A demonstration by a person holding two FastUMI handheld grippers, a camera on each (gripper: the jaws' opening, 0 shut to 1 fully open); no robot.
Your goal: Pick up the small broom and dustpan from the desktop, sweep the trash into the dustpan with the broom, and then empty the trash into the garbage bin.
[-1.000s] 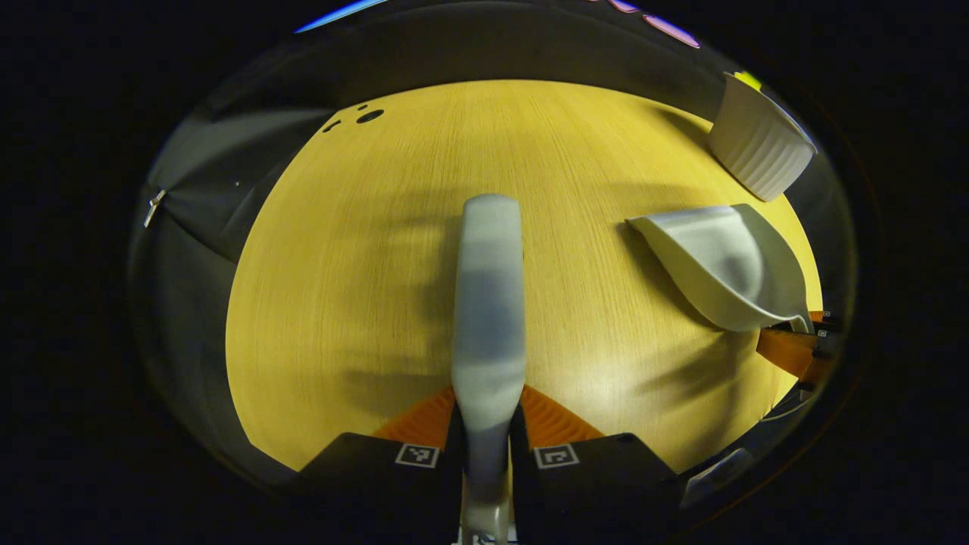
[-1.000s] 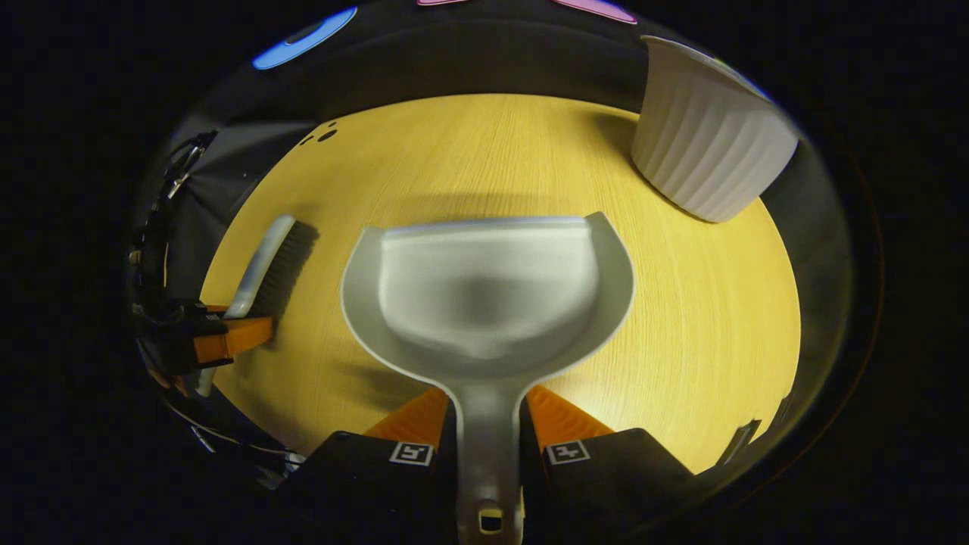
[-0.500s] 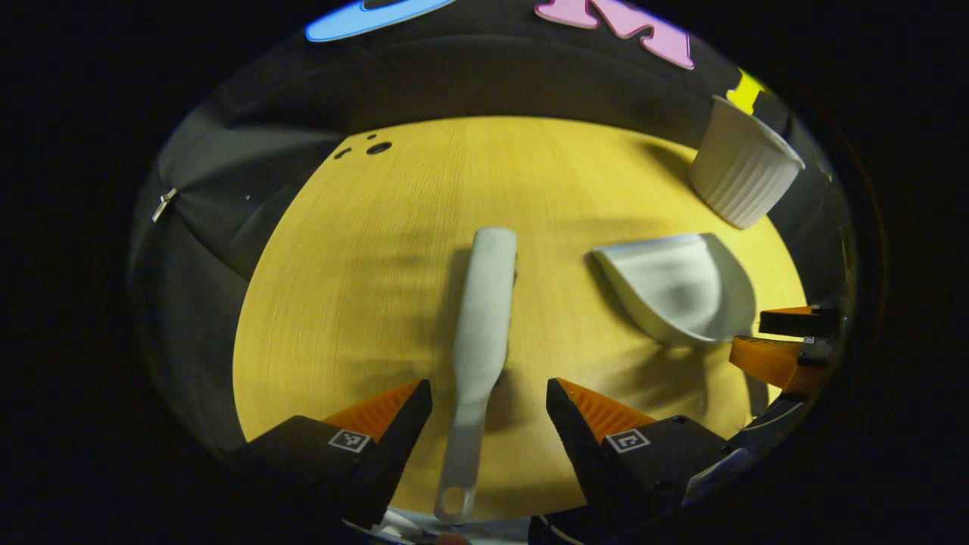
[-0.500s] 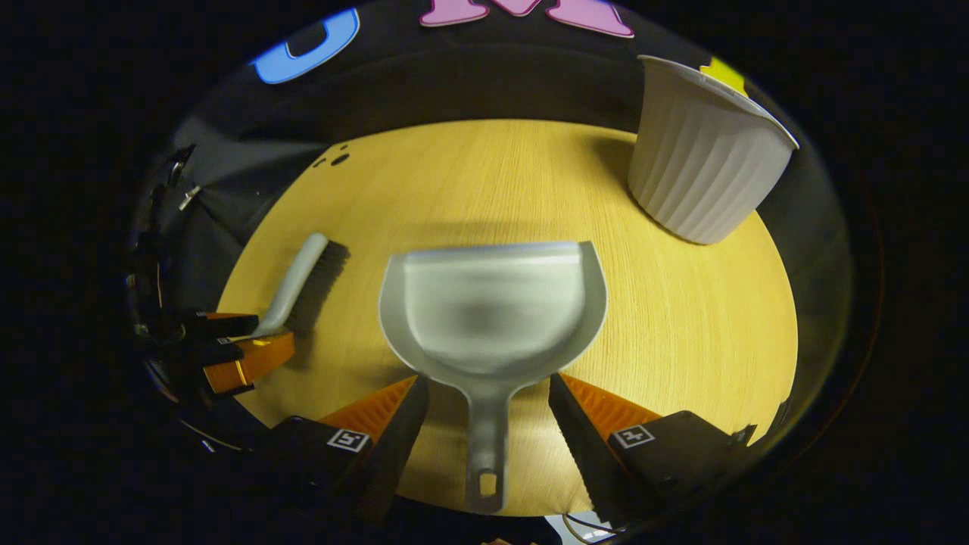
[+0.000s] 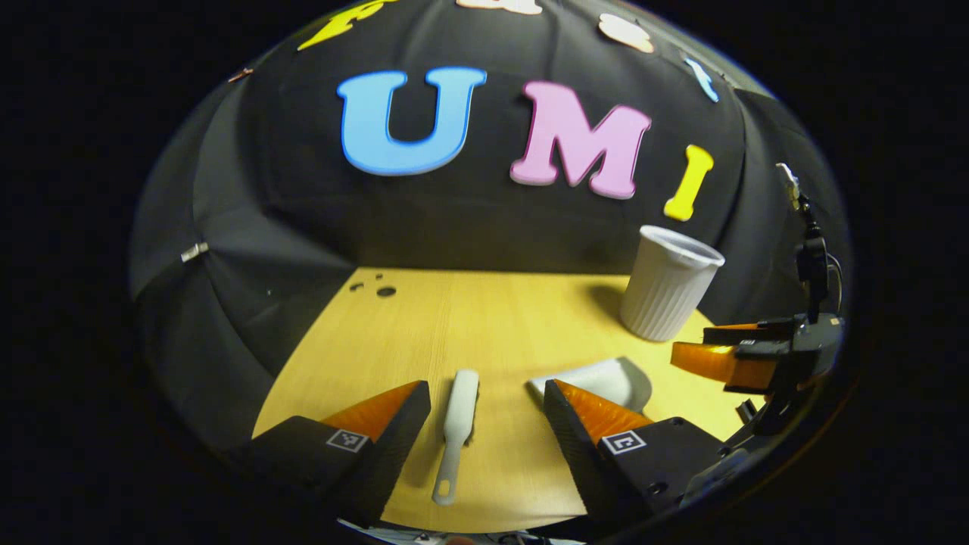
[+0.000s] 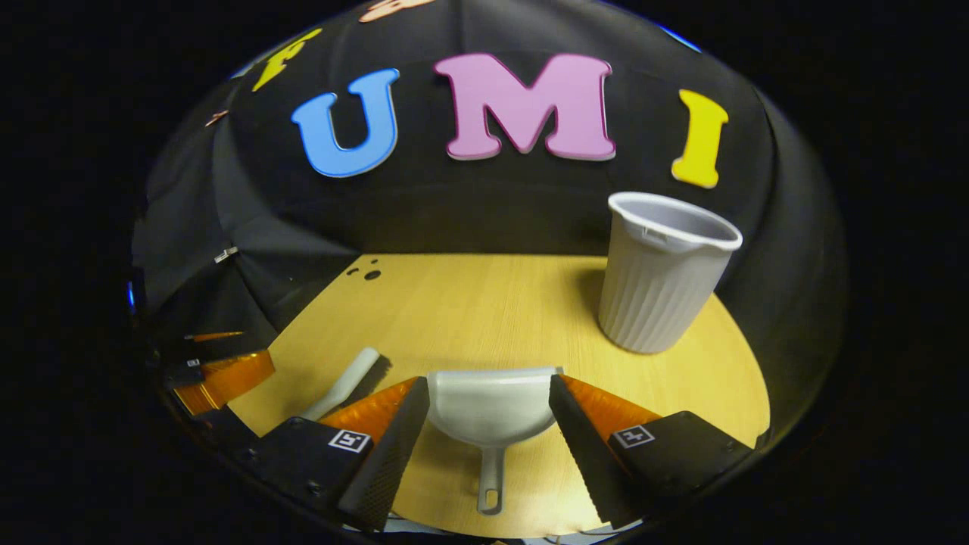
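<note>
Looking across the whole booth first: black cloth wall point(image 6: 484, 219) behind and to both sides, pinned with a small clip at the left, closing in a pale wood counter point(image 6: 484, 303) with a few dark holes near its far left corner. I can see no loose trash anywhere on that wood from either view, so my read is the sweeping and the emptying are done, though I can't see into the bin to confirm it.

Next in size, the white ribbed garbage bin point(image 6: 658, 280) stands upright at the far right of the counter, well apart from the tools. Its inside is hidden from me.

Nearer, the dustpan point(image 6: 490, 409) lies flat on the counter, handle towards me, sitting between the fingers of my right claw point(image 6: 488, 424). That claw is spread wide and touches nothing; I can also pick it out at the right edge of the left gripper view, raised above the counter.

Smaller again, the small broom point(image 5: 458, 424) lies on the counter just left of the dustpan, handle end towards me, between the fingers of my left claw point(image 5: 484, 428). That one is spread wide too, gripping nothing.

So both tools are down on the counter with both claws empty above them. I'd judge the task finished, or all but, with nothing left except pulling clear.
</note>
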